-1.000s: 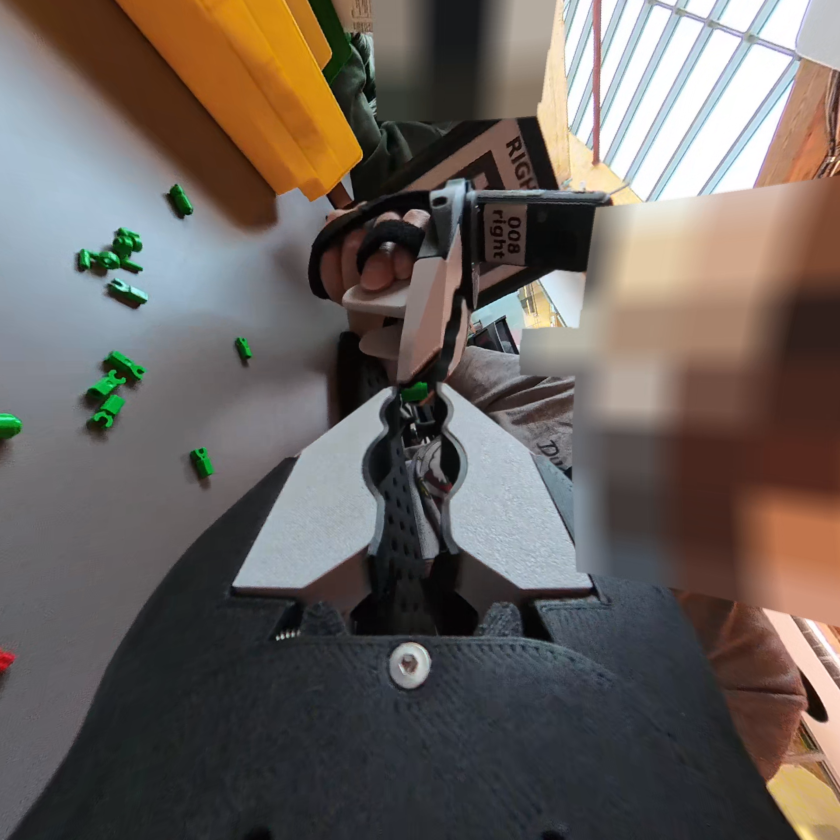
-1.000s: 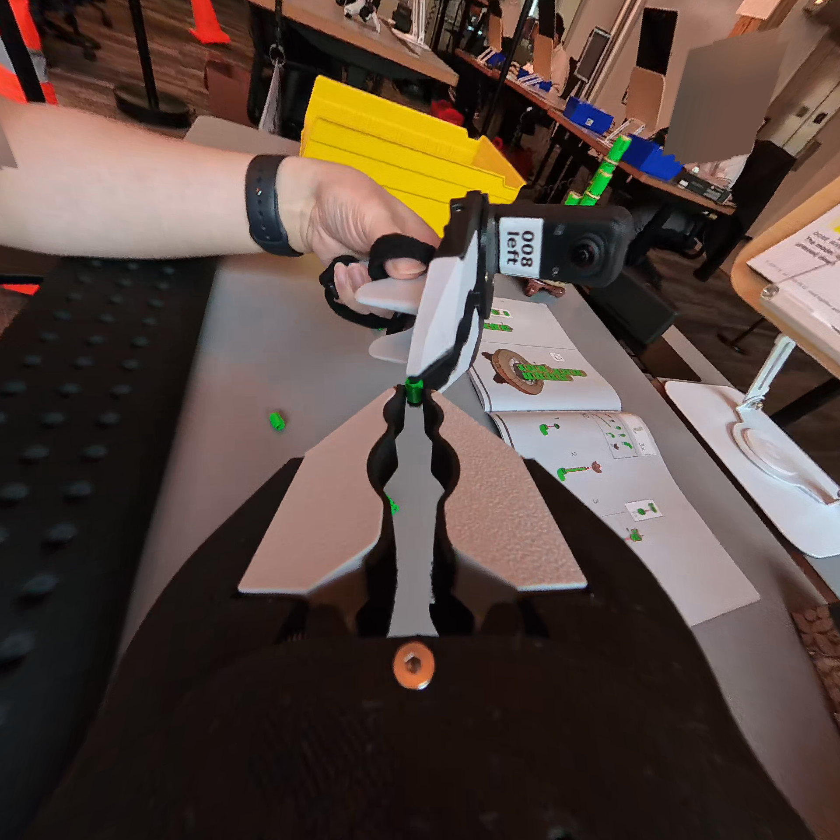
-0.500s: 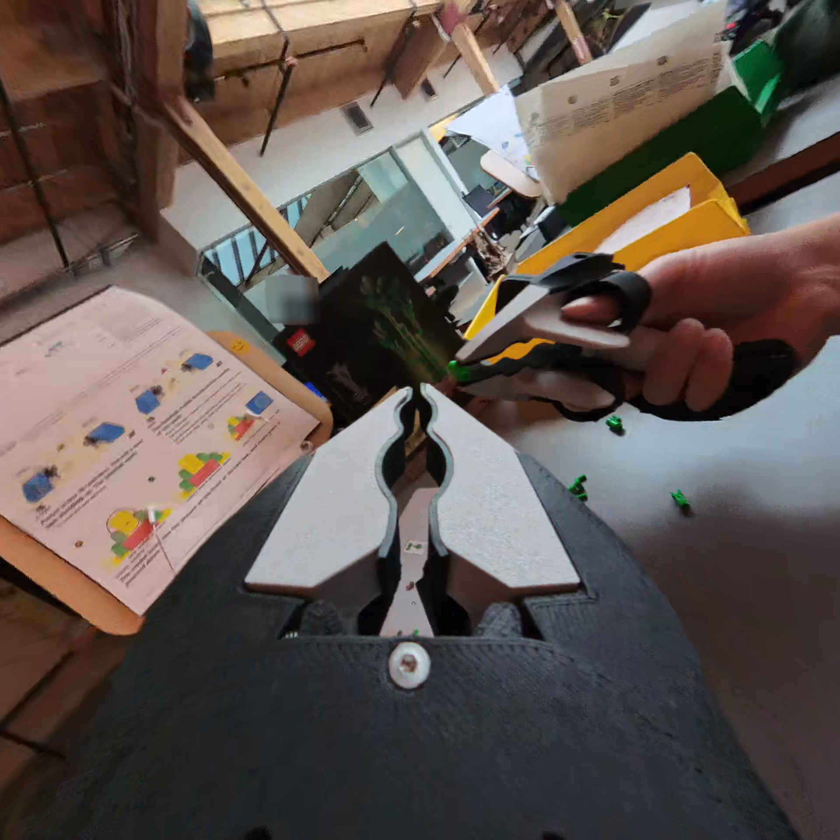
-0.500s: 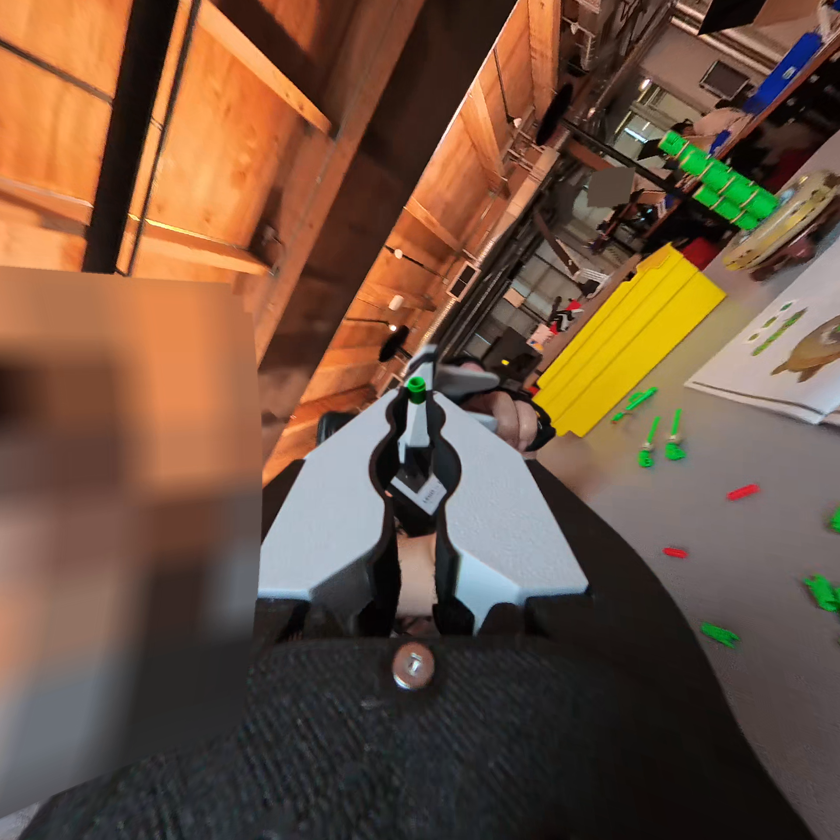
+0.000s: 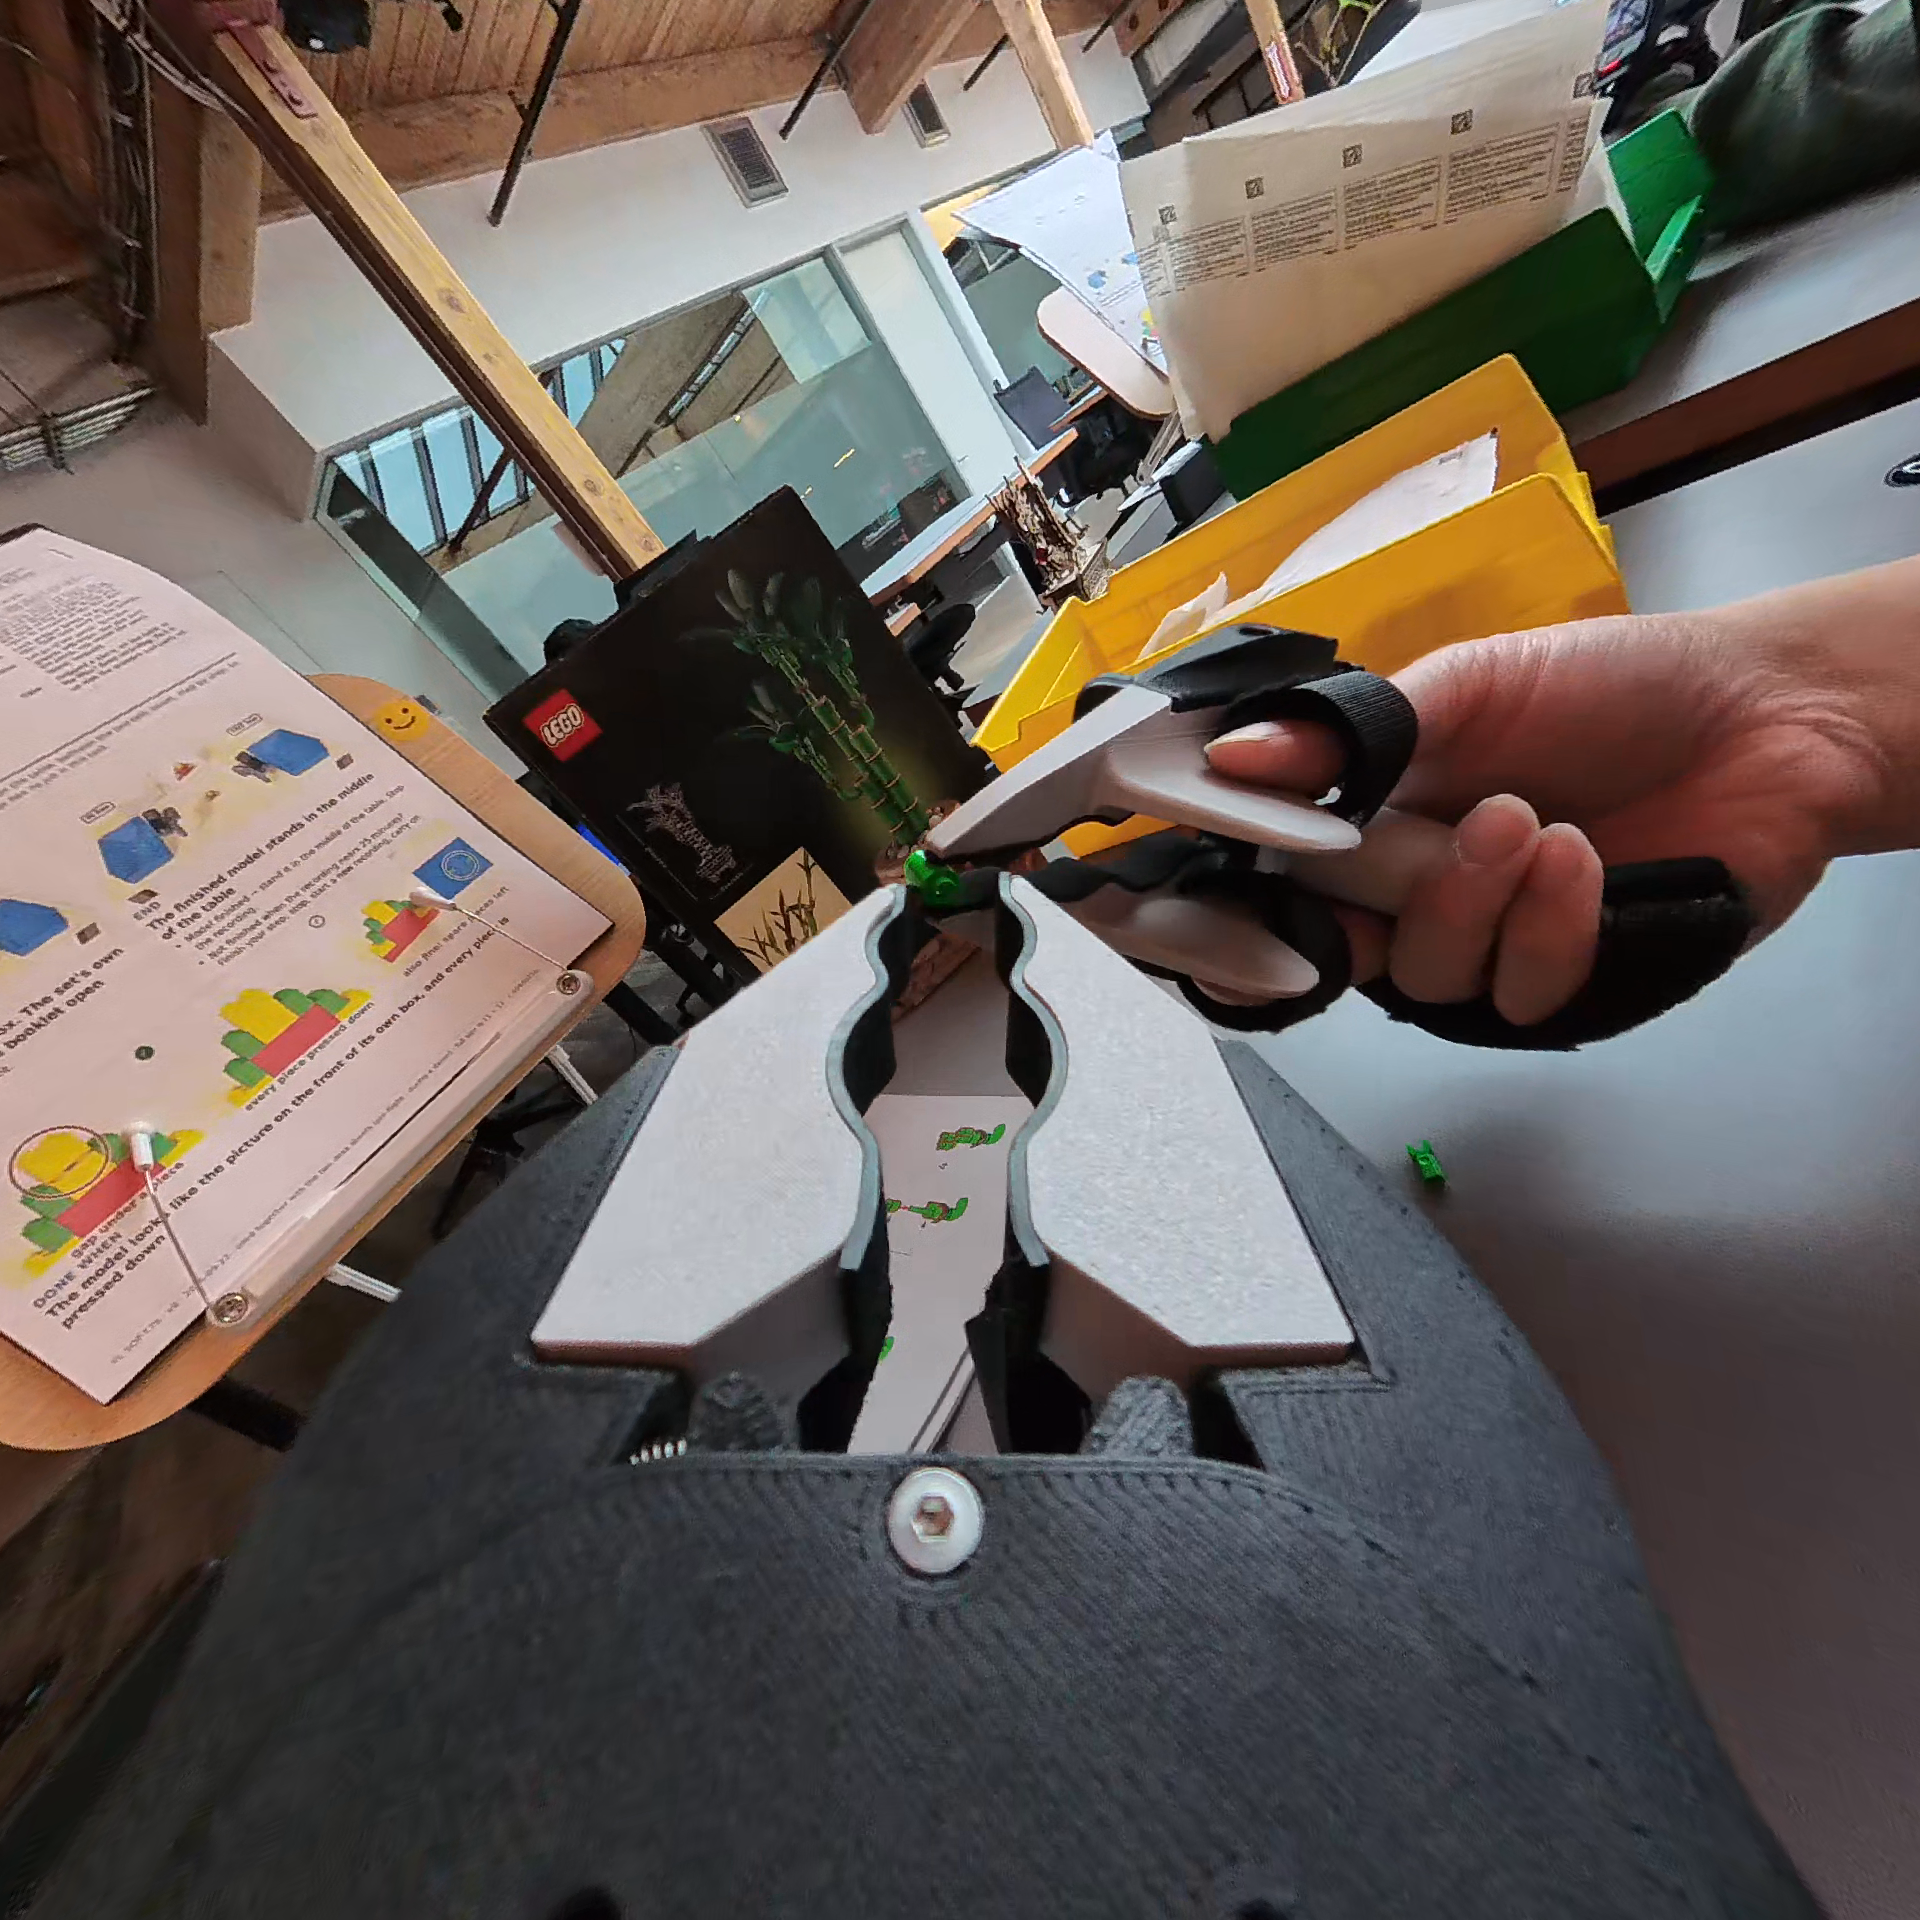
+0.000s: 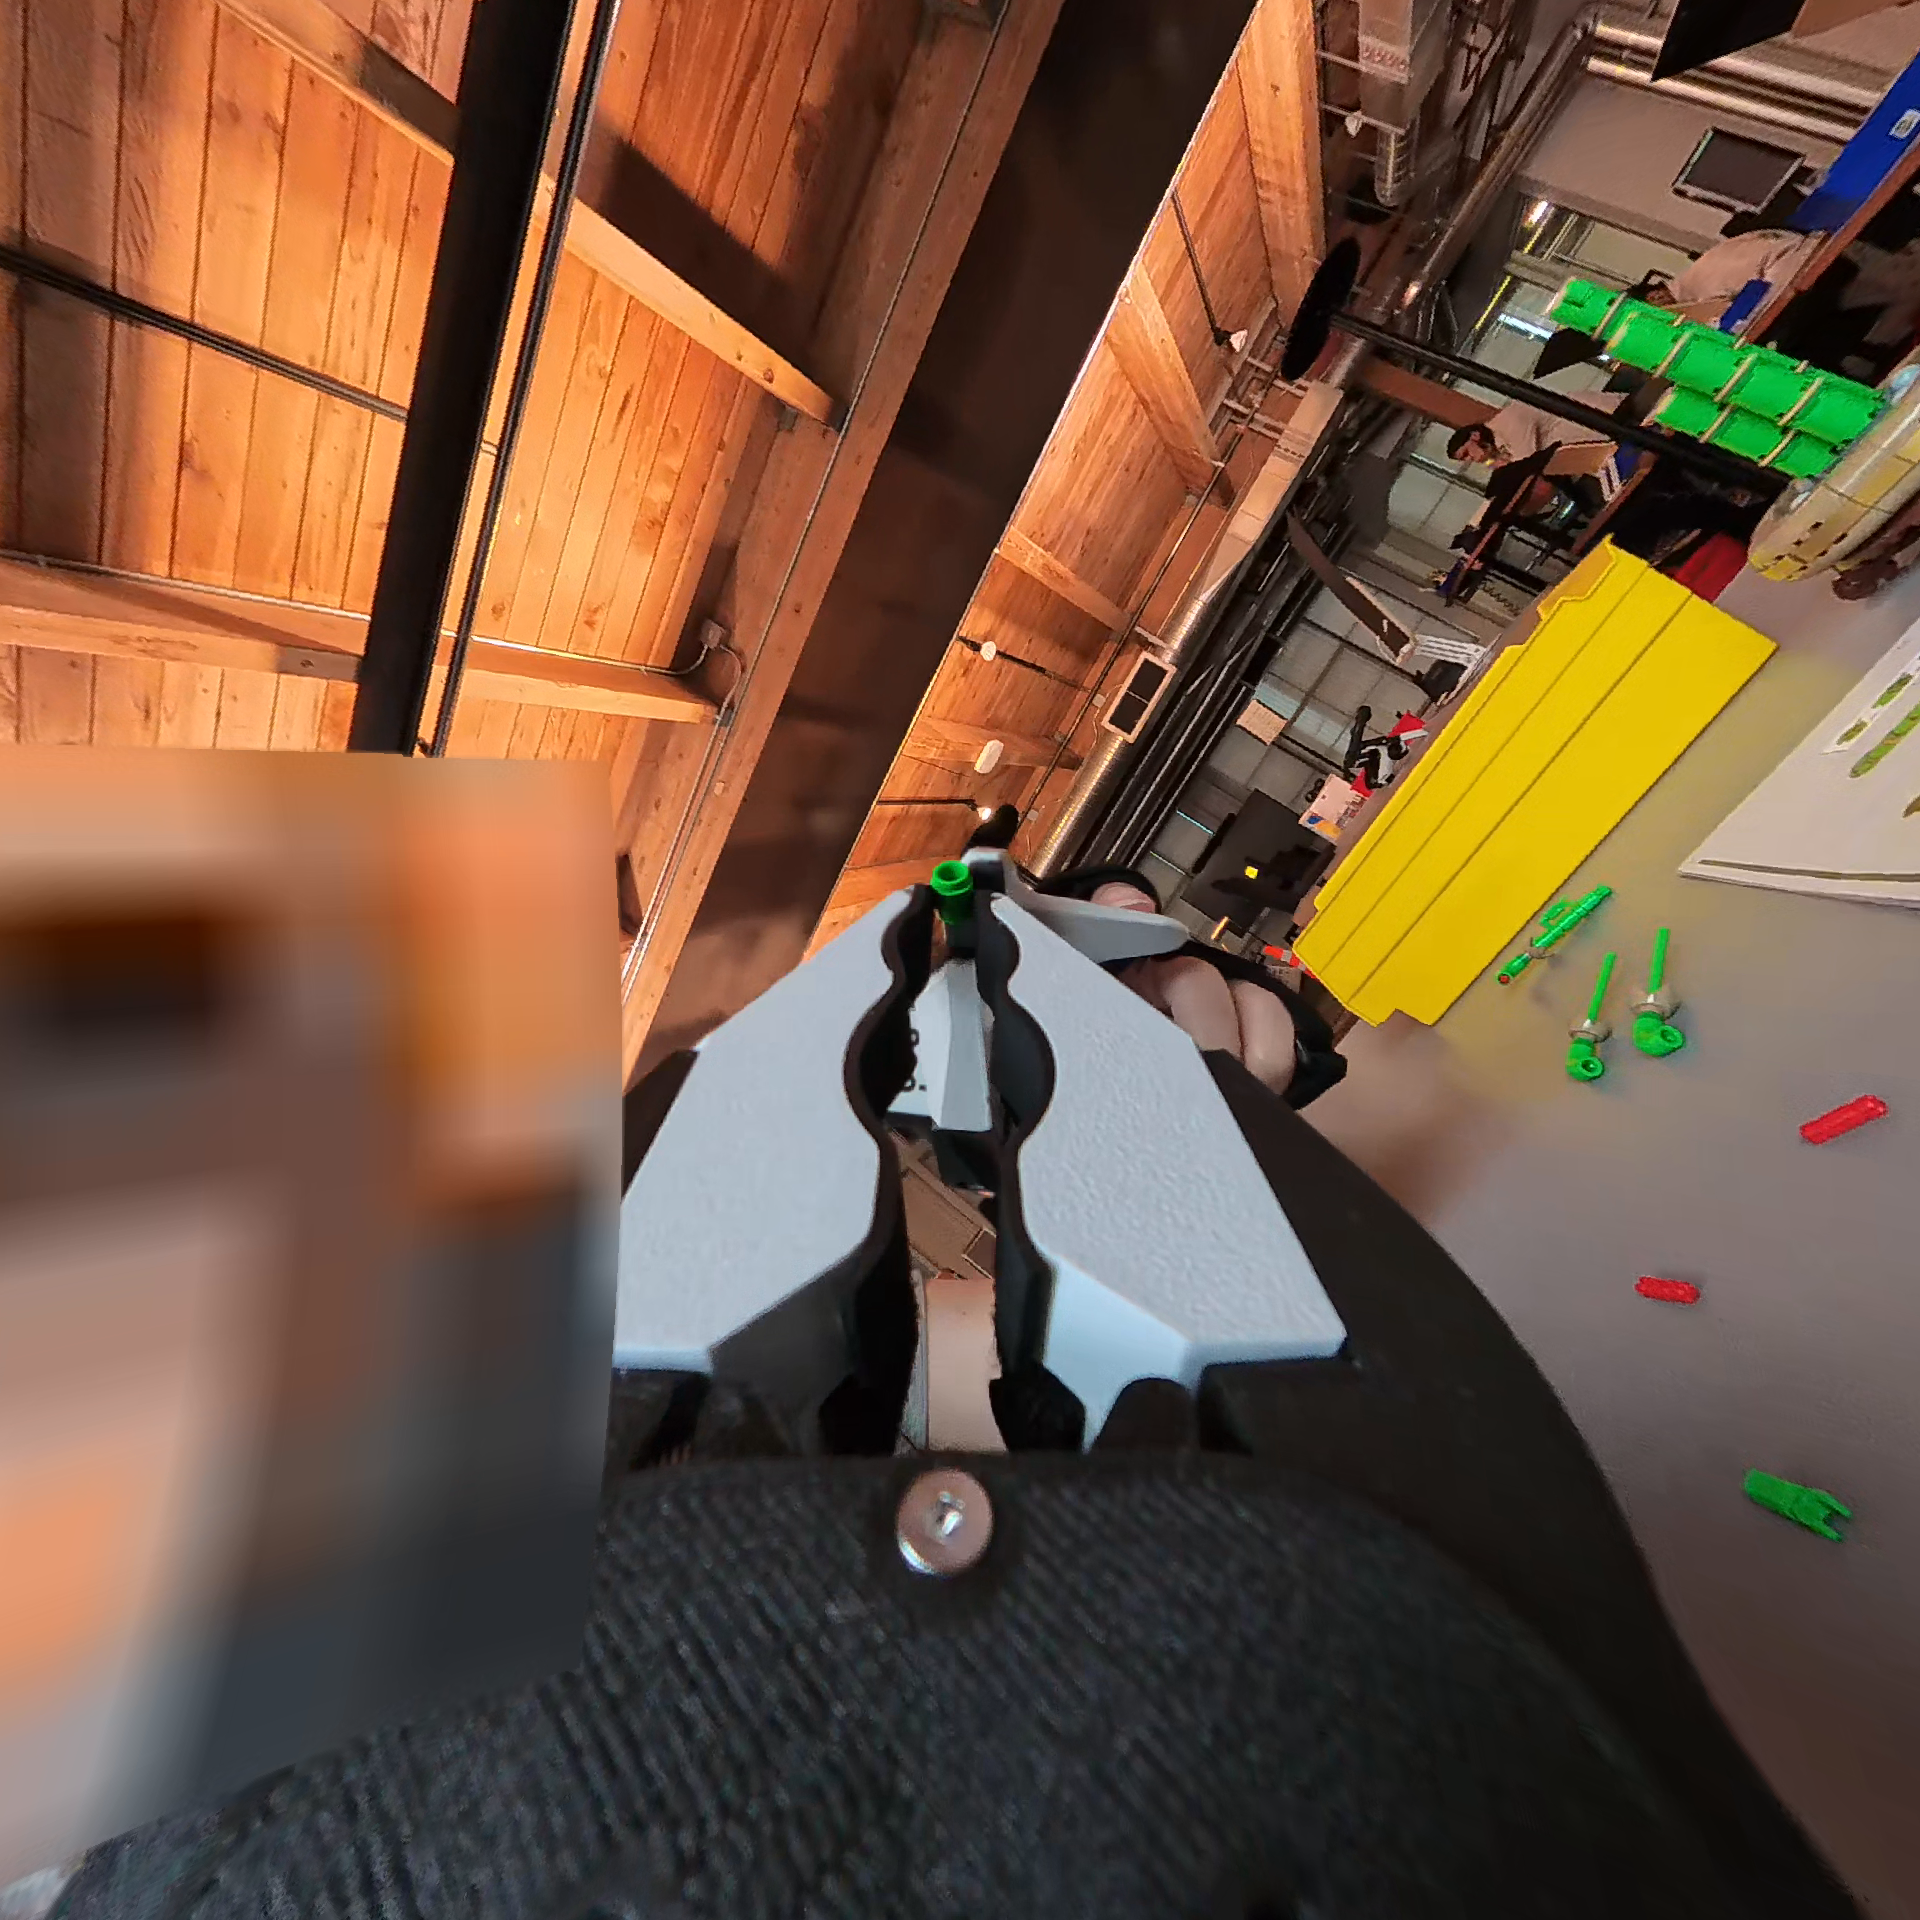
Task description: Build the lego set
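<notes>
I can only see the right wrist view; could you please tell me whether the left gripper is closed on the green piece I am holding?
Observer: No. In the left wrist view the left gripper has its jaws apart. The green piece sits at their mouth, pinched by the right gripper.
Operator: Thank you. What lies under the left gripper?
Observer: The open instruction booklet shows through the gap between its jaws.
Operator: And what is beyond the tips?
Observer: The set's black box, picturing green bamboo, stands upright there.
</notes>
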The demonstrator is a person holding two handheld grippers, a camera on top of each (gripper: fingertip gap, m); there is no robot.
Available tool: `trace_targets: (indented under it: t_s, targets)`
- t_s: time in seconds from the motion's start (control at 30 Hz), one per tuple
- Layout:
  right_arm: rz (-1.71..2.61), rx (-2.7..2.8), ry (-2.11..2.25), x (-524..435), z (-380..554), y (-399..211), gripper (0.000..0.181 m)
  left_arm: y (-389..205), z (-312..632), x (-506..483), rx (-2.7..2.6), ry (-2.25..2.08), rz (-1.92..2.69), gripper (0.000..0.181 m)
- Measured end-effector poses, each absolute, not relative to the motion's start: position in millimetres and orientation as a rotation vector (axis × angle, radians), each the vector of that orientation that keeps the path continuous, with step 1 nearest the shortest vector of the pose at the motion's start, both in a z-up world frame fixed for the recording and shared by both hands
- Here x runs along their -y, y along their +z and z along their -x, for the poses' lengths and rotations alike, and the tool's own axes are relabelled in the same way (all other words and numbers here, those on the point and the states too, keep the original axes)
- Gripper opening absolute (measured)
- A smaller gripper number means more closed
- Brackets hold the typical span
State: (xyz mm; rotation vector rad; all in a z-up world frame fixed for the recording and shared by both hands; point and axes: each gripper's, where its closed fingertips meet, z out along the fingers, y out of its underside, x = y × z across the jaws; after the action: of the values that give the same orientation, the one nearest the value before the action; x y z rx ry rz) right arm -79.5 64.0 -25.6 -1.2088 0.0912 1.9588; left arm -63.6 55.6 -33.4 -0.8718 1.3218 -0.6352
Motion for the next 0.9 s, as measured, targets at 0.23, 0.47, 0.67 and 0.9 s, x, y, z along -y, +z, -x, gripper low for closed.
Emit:
trace_targets:
  t_s: [0.23,0.47,0.67,0.9]
  targets:
    - [1.195,-0.128,1.955,-67,76,-28,0.004,-31,66,-60,-1.288,-0.608,0.876,0.009]
    - [1.214,-0.124,1.940,-68,77,-31,0.004,-35,65,-61,-1.303,-0.579,0.880,0.005]
    - [1.230,-0.139,1.945,-69,77,-34,0.004,-37,66,-62,-1.313,-0.537,0.873,0.006]
    - [1.306,-0.130,1.966,-69,77,-37,0.005,-41,65,-62,-1.343,-0.533,0.885,0.005]
